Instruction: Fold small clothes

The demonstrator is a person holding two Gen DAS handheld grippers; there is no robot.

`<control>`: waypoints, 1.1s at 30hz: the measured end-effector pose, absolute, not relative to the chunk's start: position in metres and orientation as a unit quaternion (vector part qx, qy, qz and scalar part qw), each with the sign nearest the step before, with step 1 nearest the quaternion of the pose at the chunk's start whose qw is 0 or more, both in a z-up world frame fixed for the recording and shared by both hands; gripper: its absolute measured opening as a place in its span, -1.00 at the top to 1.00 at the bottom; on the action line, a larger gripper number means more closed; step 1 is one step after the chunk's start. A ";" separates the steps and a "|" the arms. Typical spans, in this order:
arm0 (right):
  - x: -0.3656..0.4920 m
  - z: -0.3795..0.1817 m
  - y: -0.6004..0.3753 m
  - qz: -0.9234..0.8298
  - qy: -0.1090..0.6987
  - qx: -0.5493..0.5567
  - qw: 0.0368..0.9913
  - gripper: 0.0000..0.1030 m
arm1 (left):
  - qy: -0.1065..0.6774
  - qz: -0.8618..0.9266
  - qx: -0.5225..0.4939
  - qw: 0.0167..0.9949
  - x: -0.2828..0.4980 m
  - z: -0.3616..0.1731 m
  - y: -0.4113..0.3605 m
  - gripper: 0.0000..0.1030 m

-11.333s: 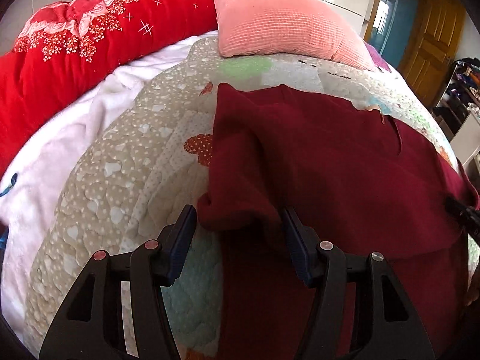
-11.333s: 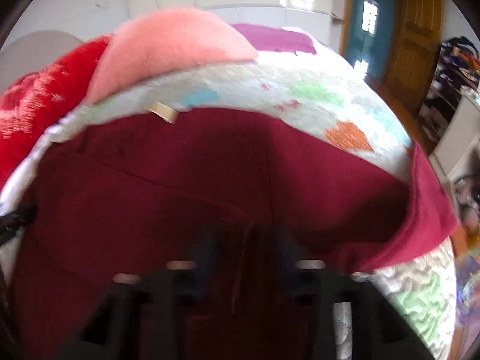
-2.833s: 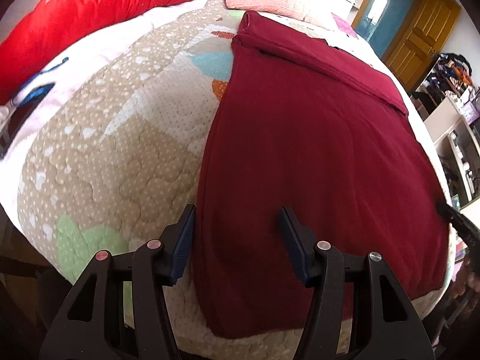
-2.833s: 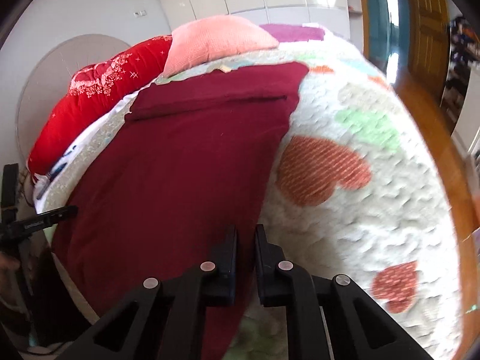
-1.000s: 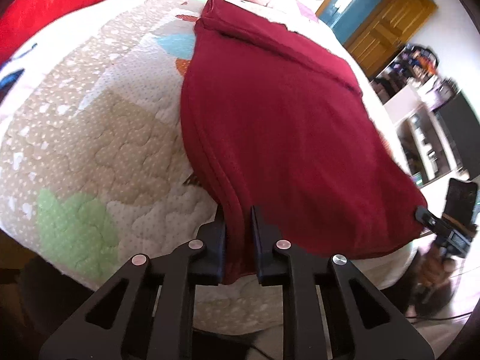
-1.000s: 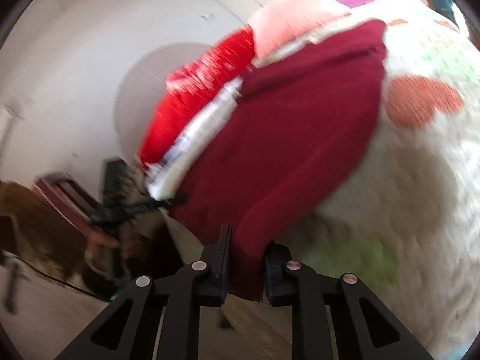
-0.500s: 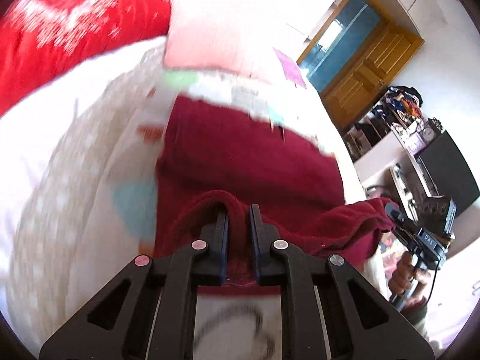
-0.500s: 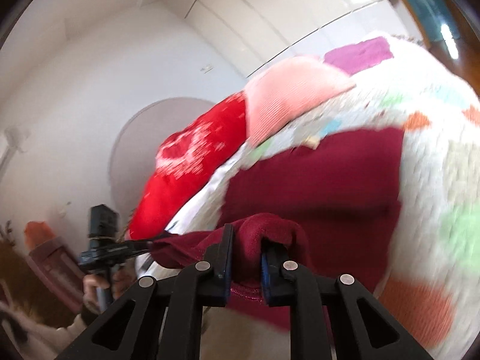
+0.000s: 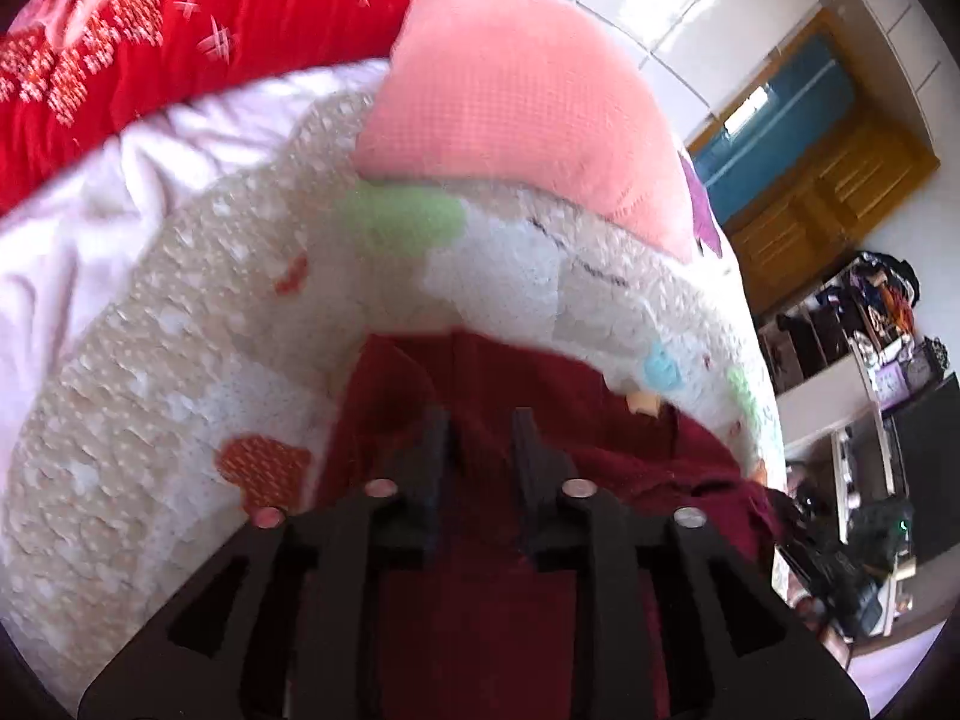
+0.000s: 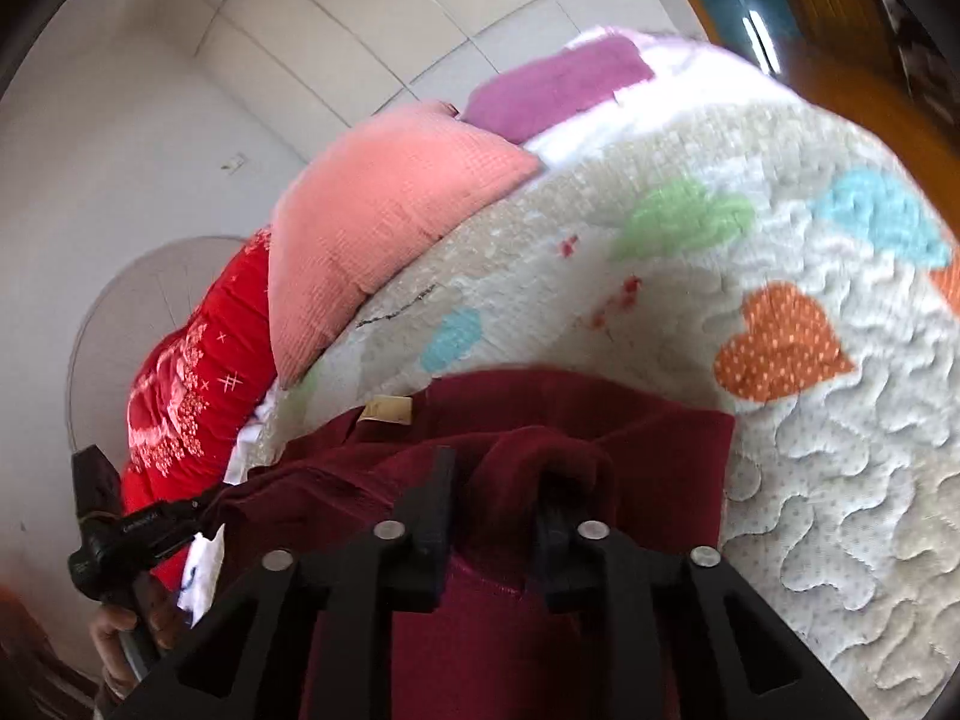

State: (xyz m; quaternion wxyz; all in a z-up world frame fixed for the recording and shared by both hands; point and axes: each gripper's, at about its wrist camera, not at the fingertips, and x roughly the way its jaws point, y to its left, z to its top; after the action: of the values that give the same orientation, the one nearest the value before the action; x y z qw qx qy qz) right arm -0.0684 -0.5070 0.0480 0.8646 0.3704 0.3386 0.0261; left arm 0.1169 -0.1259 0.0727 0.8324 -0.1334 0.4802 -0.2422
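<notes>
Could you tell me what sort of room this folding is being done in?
Most likely a bedroom in a home: the dark red garment lies on a bed covered by a heart-patterned quilt, with a pink pillow and a red floral duvet at its head.

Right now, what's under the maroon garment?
The maroon garment lies on the heart-patterned quilt, which shows around its far and right edges. The quilt beneath the garment is covered. The cloth is doubled over near both hand-held grippers, hiding its lower layer too.
</notes>
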 end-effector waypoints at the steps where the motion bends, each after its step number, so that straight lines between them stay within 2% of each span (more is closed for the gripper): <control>1: -0.073 0.050 -0.510 0.034 0.326 0.377 0.866 0.38 | 0.466 -0.237 -0.123 0.843 0.116 0.079 -0.125 0.18; 2: -0.081 0.057 -0.511 0.039 0.307 0.378 0.872 0.25 | 0.448 -0.233 -0.112 0.856 0.113 0.087 -0.120 -0.15; 3: -0.088 0.065 -0.512 0.024 0.295 0.370 0.881 -0.03 | 0.436 -0.230 -0.111 0.863 0.110 0.092 -0.117 -0.28; 4: -0.095 0.071 -0.512 0.011 0.288 0.360 0.887 -0.15 | 0.428 -0.232 -0.114 0.866 0.106 0.098 -0.116 -0.34; 8: -0.116 0.096 -0.505 0.002 0.271 0.305 0.913 -0.12 | 0.424 -0.253 -0.100 0.864 0.094 0.096 -0.125 -0.34; 12: -0.089 0.099 -0.469 -0.004 0.326 0.204 0.923 0.16 | 0.440 -0.241 -0.054 0.863 0.095 0.076 -0.163 -0.34; 15: -0.060 0.085 -0.453 -0.011 0.357 0.171 0.918 0.21 | 0.456 -0.207 -0.002 0.866 0.110 0.051 -0.185 -0.34; 18: -0.035 0.059 -0.463 -0.078 0.398 0.147 0.902 0.22 | 0.469 -0.176 0.002 0.865 0.131 0.027 -0.185 -0.34; 24: -0.013 0.030 -0.487 -0.100 0.409 0.193 0.886 0.22 | 0.495 -0.162 -0.053 0.852 0.155 0.009 -0.174 -0.46; 29: -0.025 0.052 -0.477 -0.093 0.407 0.172 0.892 0.21 | 0.482 -0.166 -0.037 0.859 0.136 0.026 -0.168 -0.46; 33: -0.073 0.084 -0.456 -0.055 0.372 0.160 0.913 0.07 | 0.459 -0.171 -0.019 0.872 0.109 0.042 -0.155 -0.46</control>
State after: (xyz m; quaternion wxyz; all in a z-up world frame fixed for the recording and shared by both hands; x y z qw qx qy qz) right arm -0.0732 -0.4557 0.0840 0.9126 0.1603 0.3721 -0.0550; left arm 0.1087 -0.1548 0.0425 0.8718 -0.0191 0.4586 -0.1710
